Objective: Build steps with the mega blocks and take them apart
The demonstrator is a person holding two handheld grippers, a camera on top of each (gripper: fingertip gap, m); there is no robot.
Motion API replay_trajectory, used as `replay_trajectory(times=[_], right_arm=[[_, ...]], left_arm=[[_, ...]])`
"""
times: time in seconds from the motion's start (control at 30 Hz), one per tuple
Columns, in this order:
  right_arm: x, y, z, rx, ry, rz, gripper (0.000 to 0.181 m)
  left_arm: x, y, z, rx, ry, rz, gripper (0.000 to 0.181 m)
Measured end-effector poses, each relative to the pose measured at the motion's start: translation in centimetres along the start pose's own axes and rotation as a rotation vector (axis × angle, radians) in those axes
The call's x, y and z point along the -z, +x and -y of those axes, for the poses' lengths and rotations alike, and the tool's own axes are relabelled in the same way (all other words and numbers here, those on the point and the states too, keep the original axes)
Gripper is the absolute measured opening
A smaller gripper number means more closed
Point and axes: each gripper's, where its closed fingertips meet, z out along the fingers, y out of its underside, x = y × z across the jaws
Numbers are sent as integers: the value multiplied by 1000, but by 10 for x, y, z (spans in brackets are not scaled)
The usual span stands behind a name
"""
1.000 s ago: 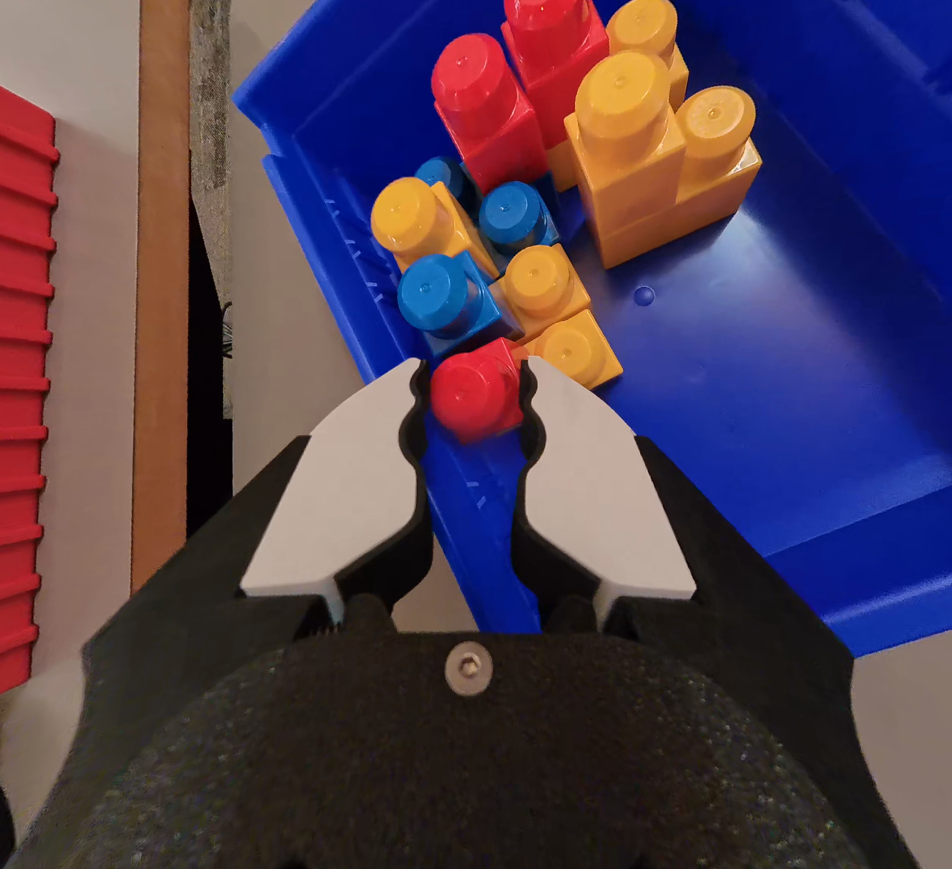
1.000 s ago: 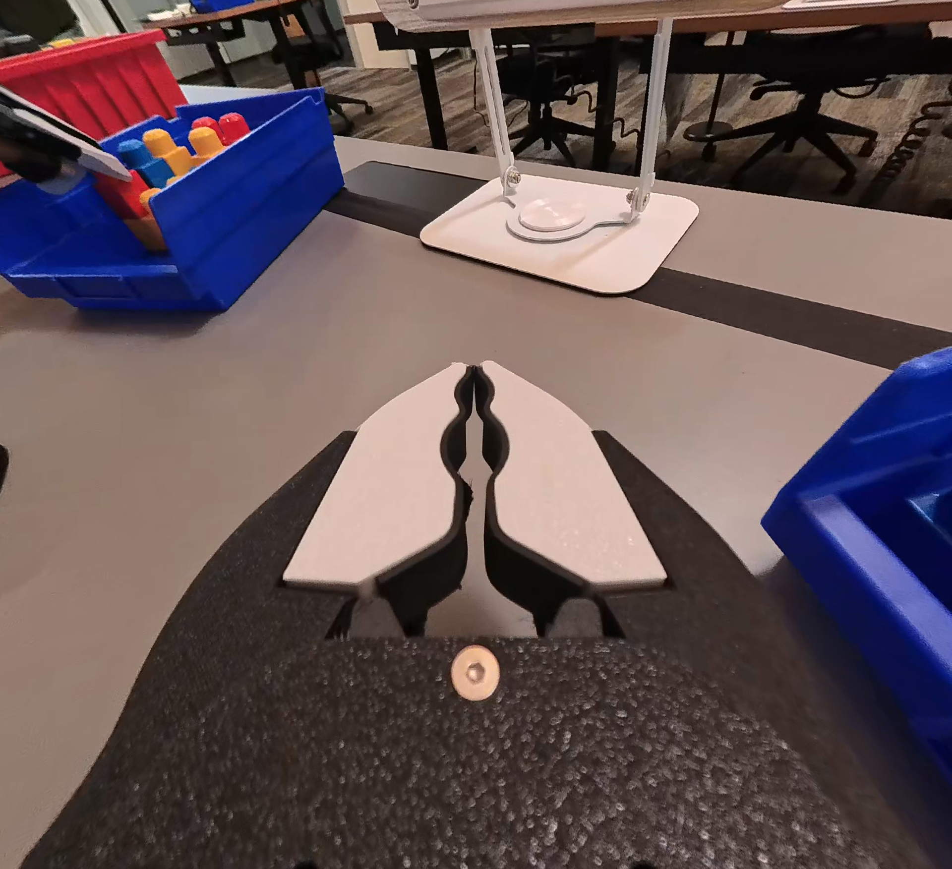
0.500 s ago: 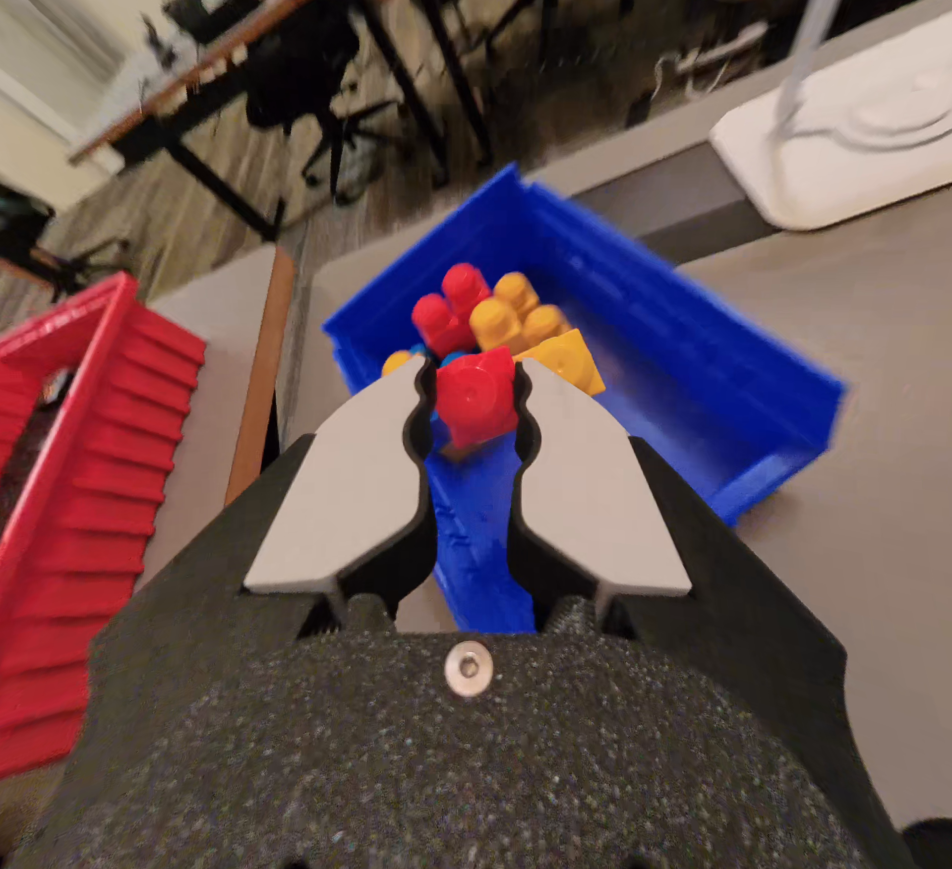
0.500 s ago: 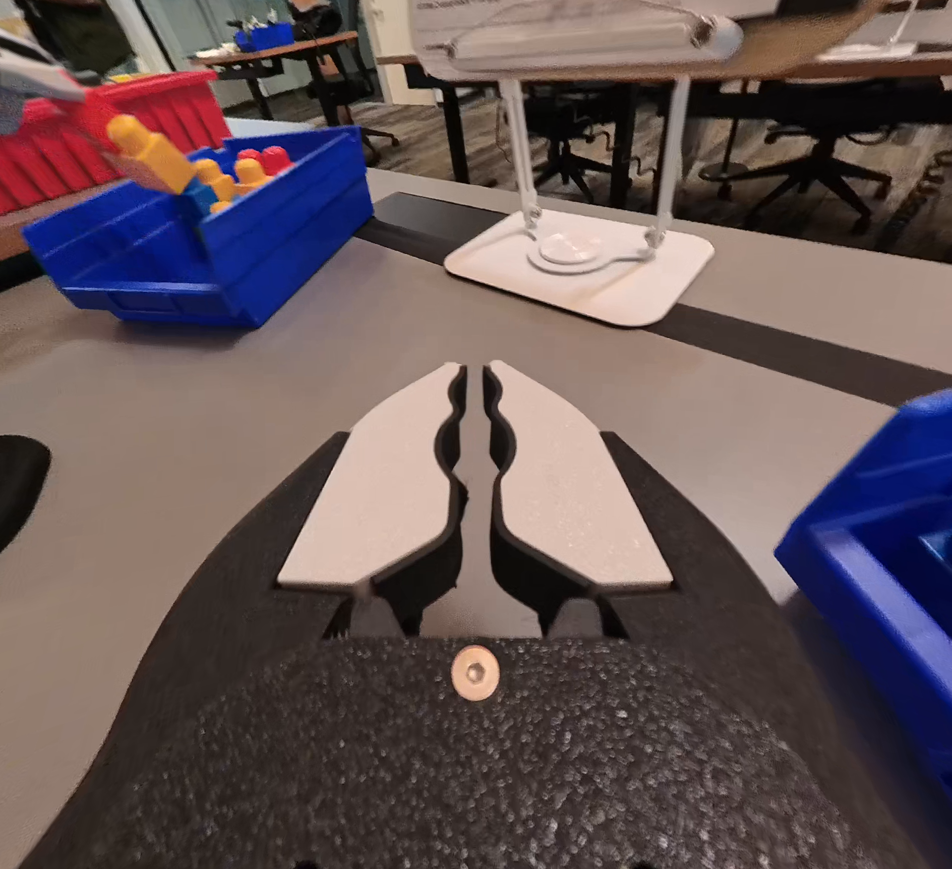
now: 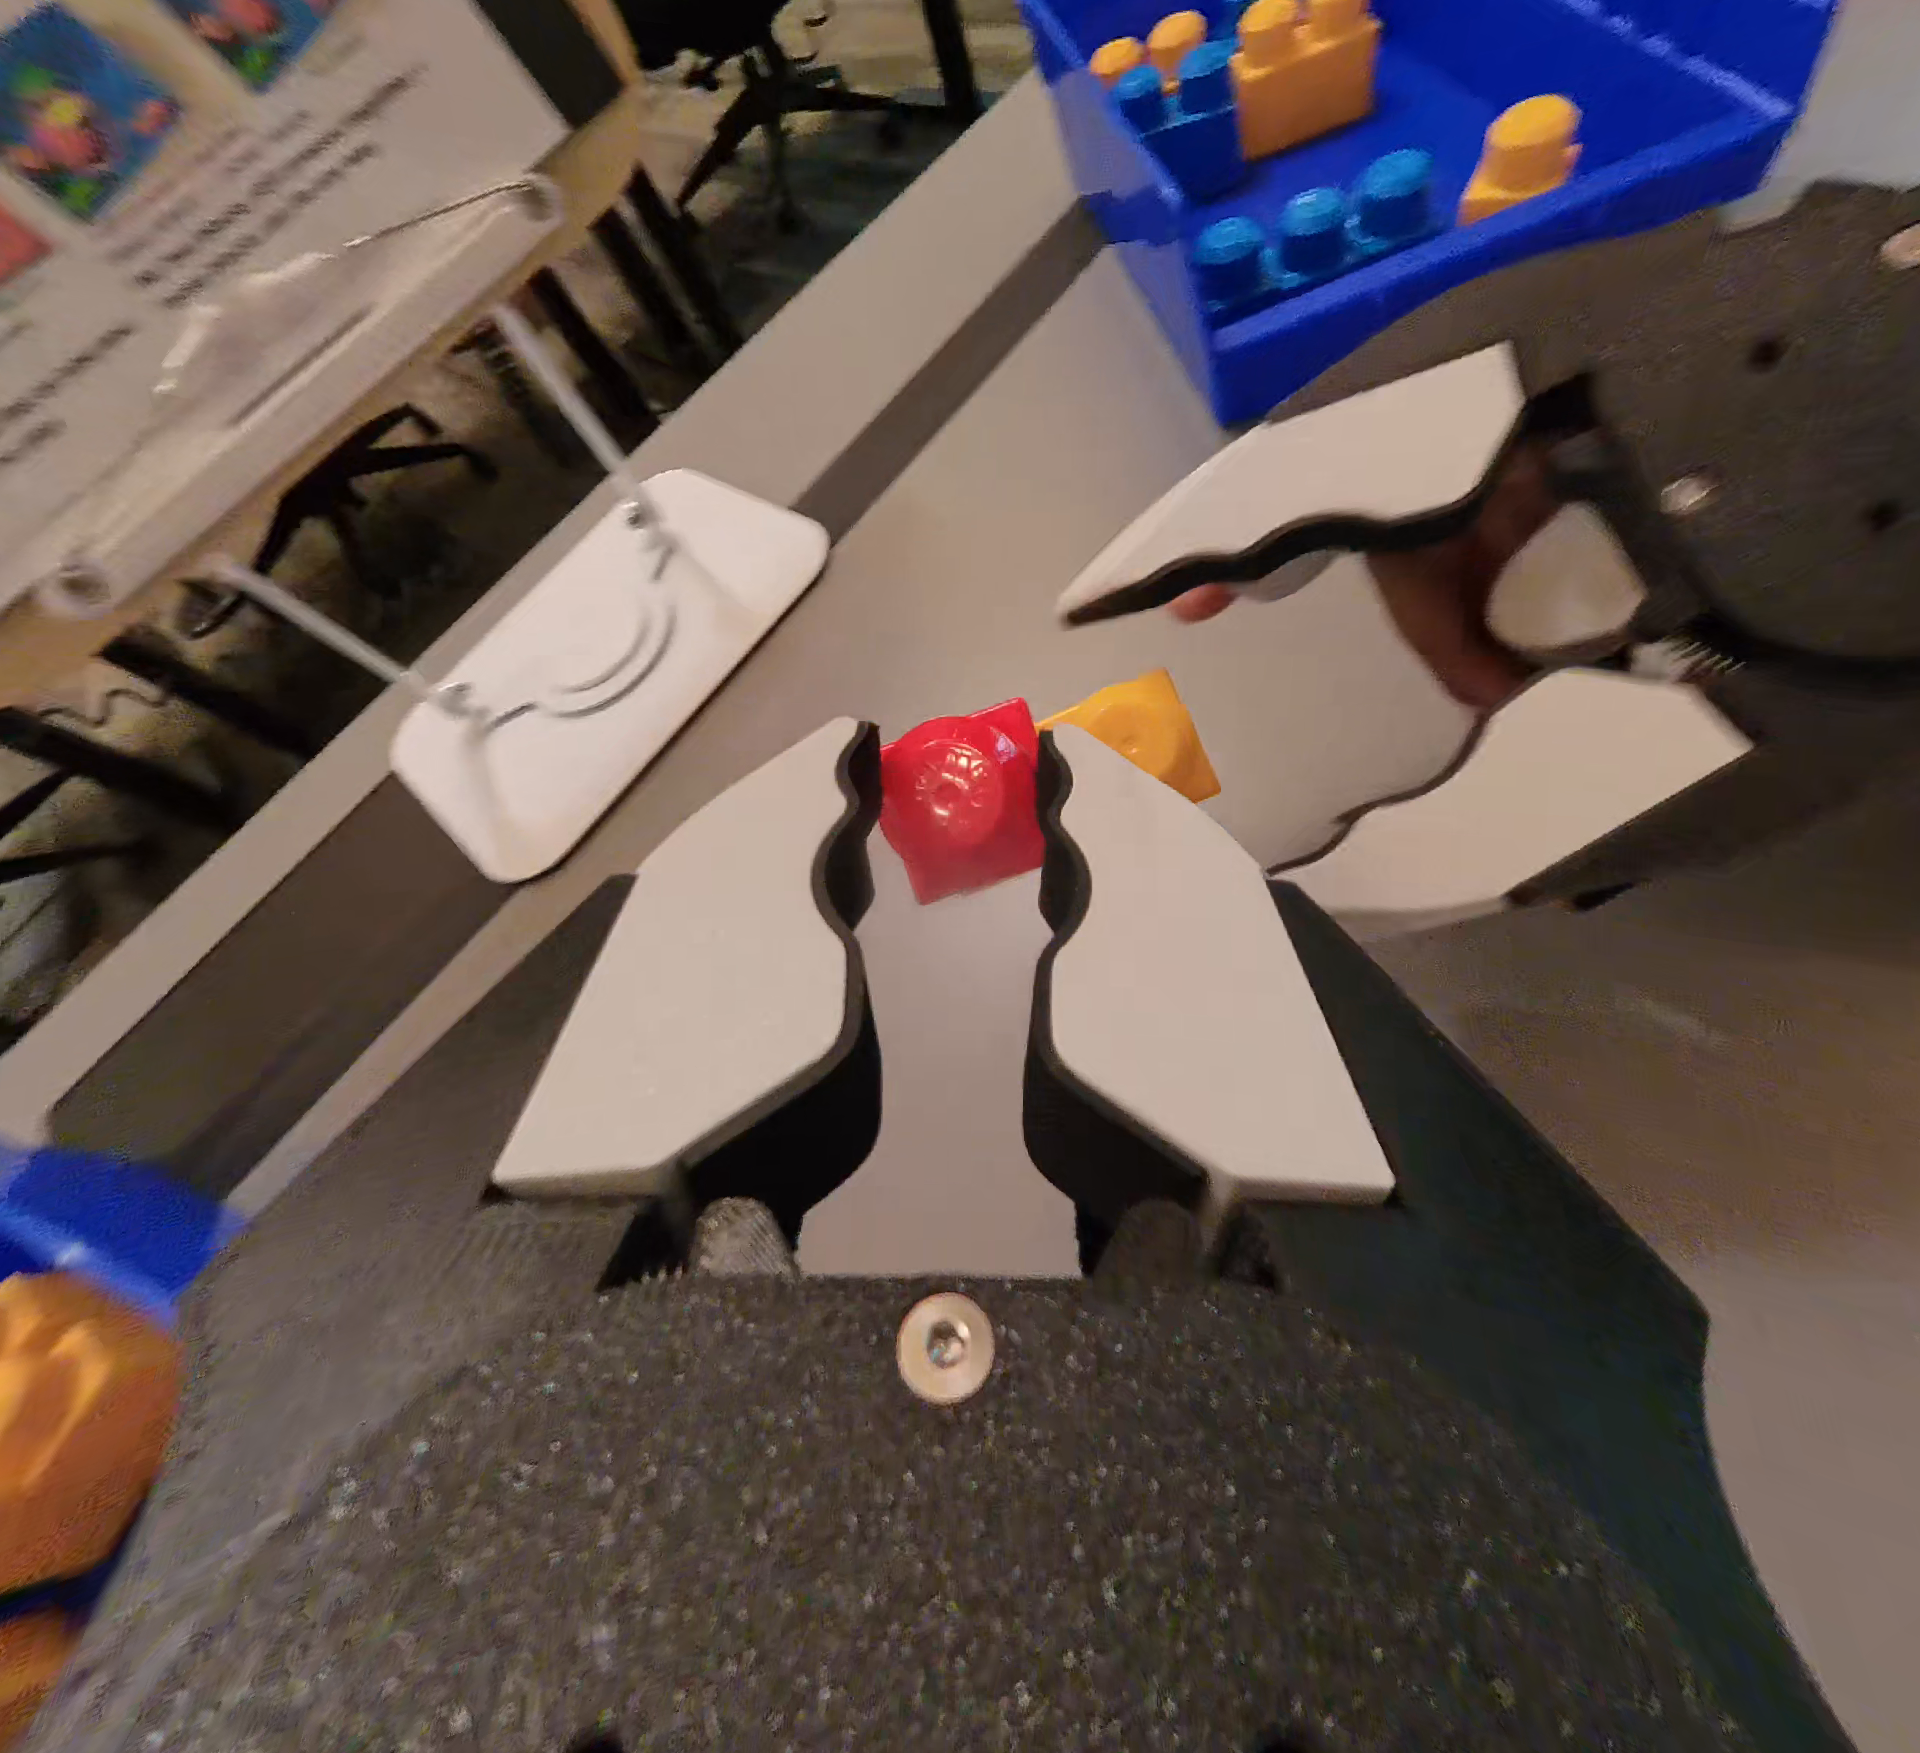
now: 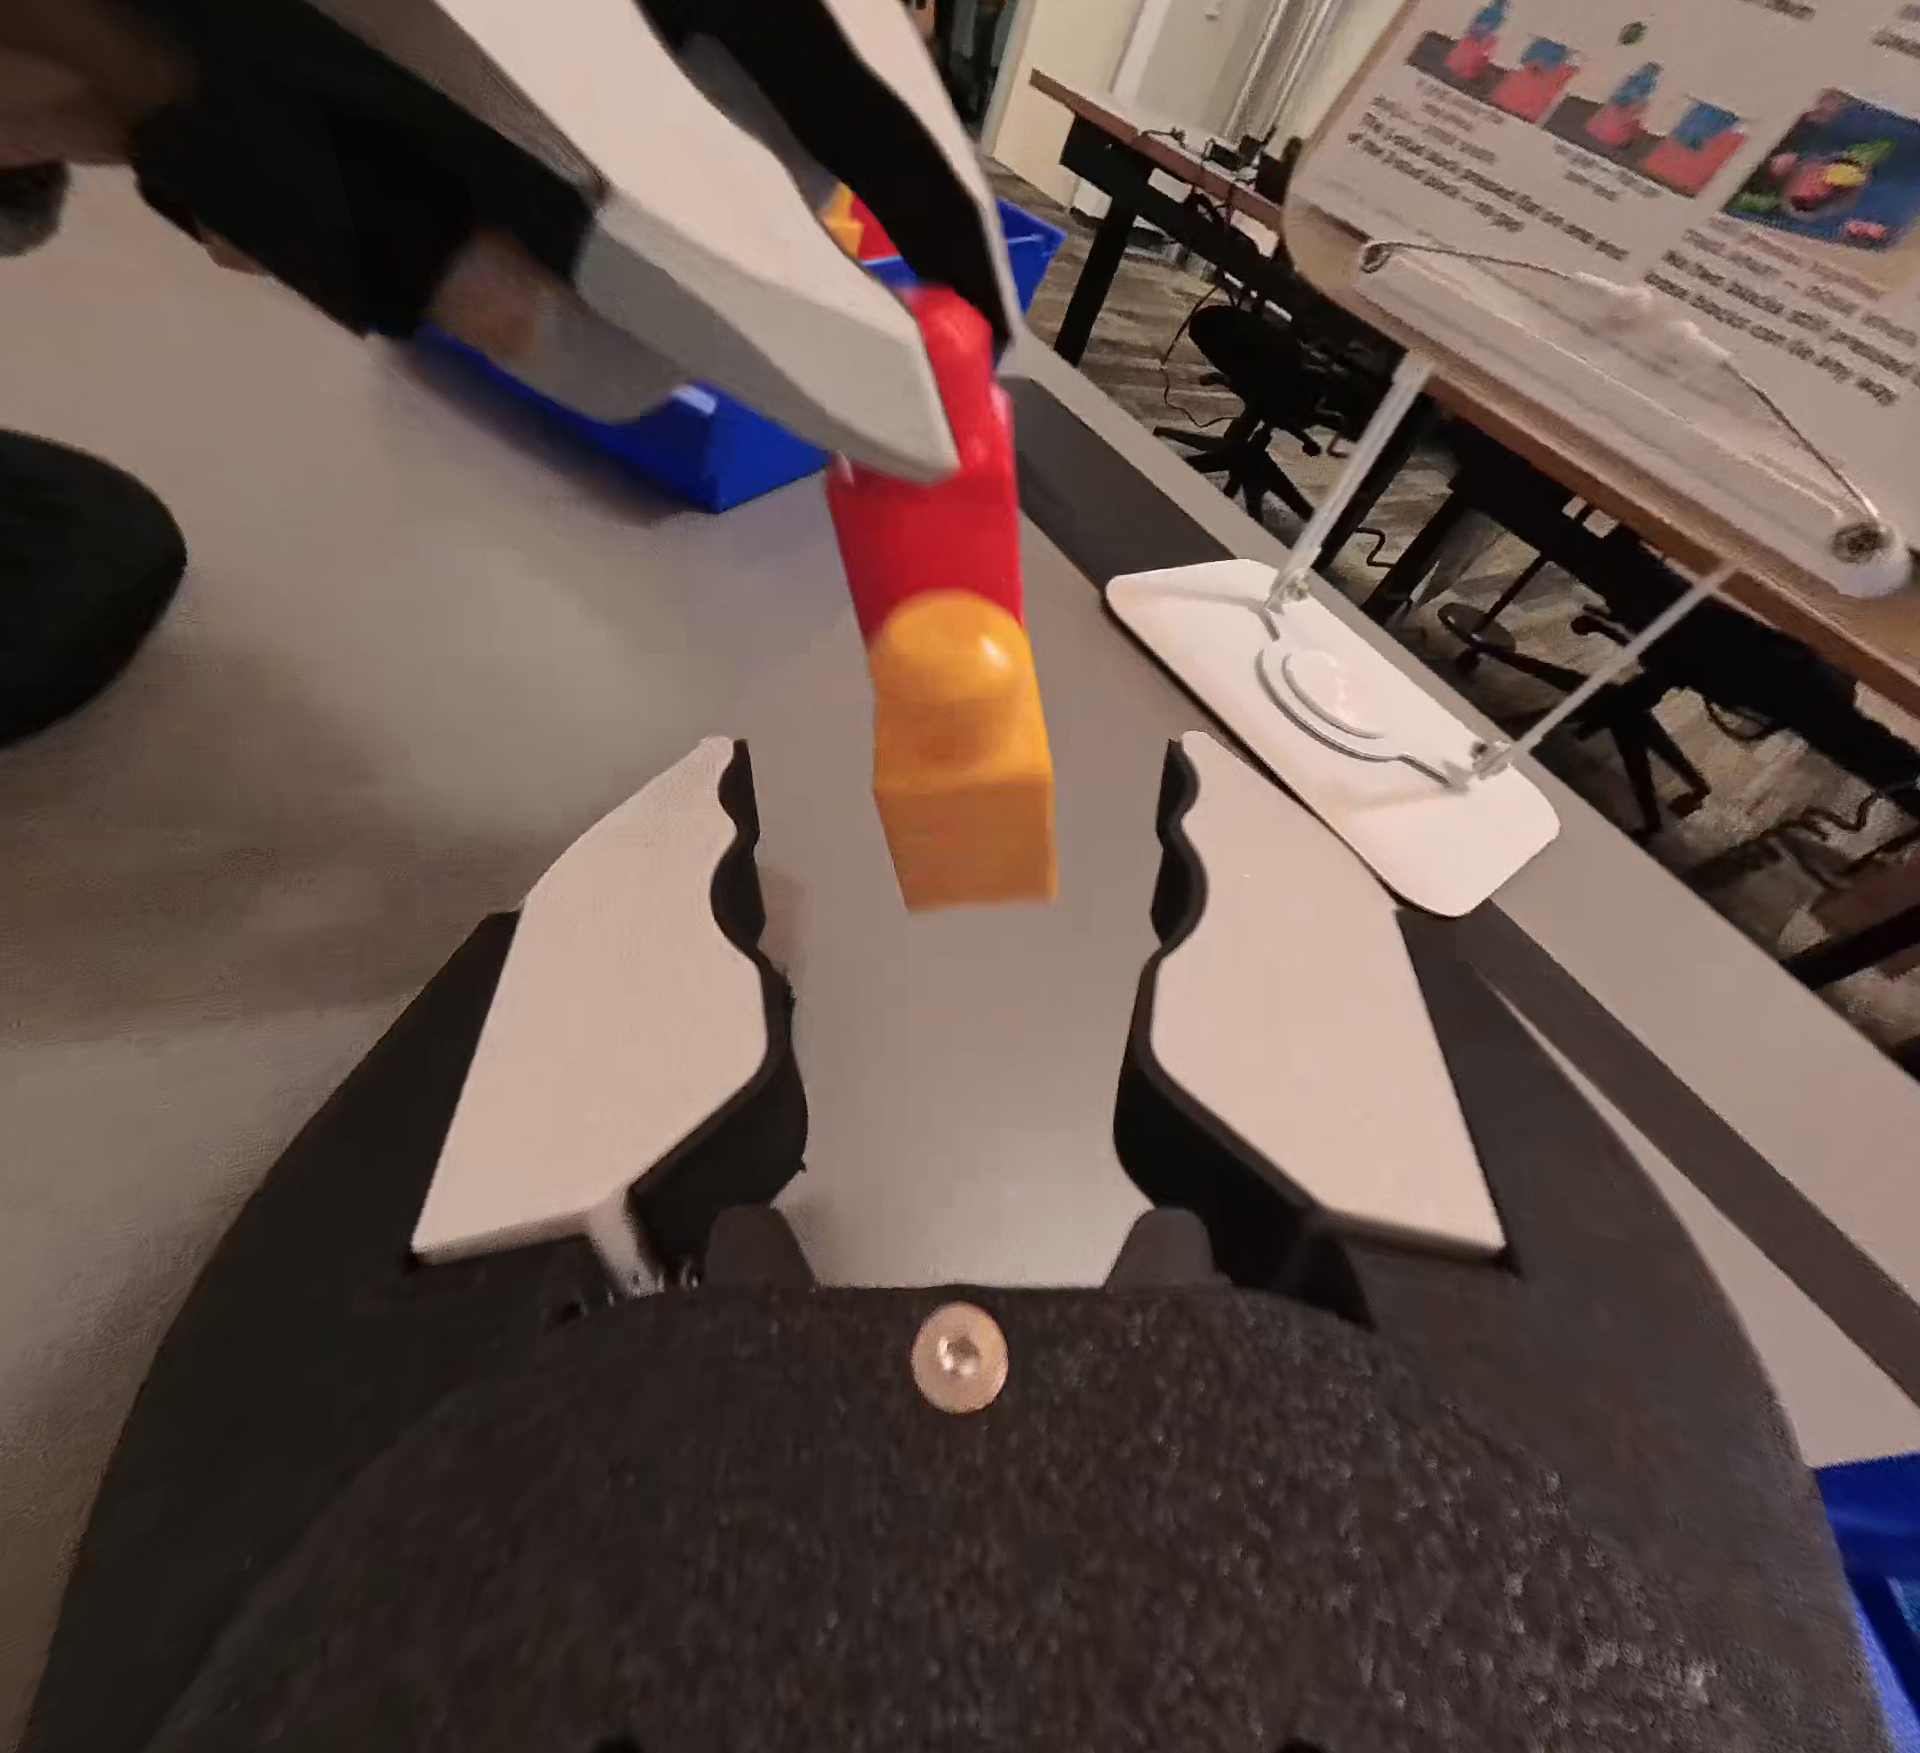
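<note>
My left gripper (image 5: 951, 768) is shut on the stud end of a red block (image 5: 961, 799), which has a yellow block (image 5: 1138, 737) joined to it. It holds the pair in the air over the grey table. In the right wrist view the left gripper (image 6: 956, 384) comes in from the upper left, and the red block (image 6: 935, 508) hangs tilted with the yellow block (image 6: 961, 768) at its lower end. My right gripper (image 6: 951, 753) is open, with the yellow block between its fingertips and no visible contact. It also shows in the left wrist view (image 5: 1179, 732).
A blue bin (image 5: 1766, 124) at the far right holds blue and yellow blocks. Another blue bin (image 6: 717, 456) lies behind the left gripper. A white stand base (image 5: 623, 675) carries an instruction sheet (image 5: 156, 145) at the table's far edge. A blue bin corner (image 6: 1870, 1547) is at lower right. About 5 cm separates my left fingertips from my right.
My left gripper lifted the red-and-yellow pair out of the blue bin and carried it across the table to the right gripper. My right gripper went from shut to open.
</note>
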Motion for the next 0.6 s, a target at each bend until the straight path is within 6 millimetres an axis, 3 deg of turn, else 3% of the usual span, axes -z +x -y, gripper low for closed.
replay_trajectory(times=[0.1,0.17,0.37,0.47,0.6], right_arm=[[-3,-5,-3,43,-11,-3,64],[-3,-4,-3,58,-9,-24,42],[-1,-3,-2,45,5,-18,36],[4,1,6,-74,72,14,36],[23,4,35,-315,285,161,36]], left_arm=[[-9,27,5,24,28,-96,29],[-11,38,7,44,45,-135,29],[-8,41,14,119,175,-197,31],[-1,42,22,224,297,-308,66],[16,35,28,397,459,-471,72]])
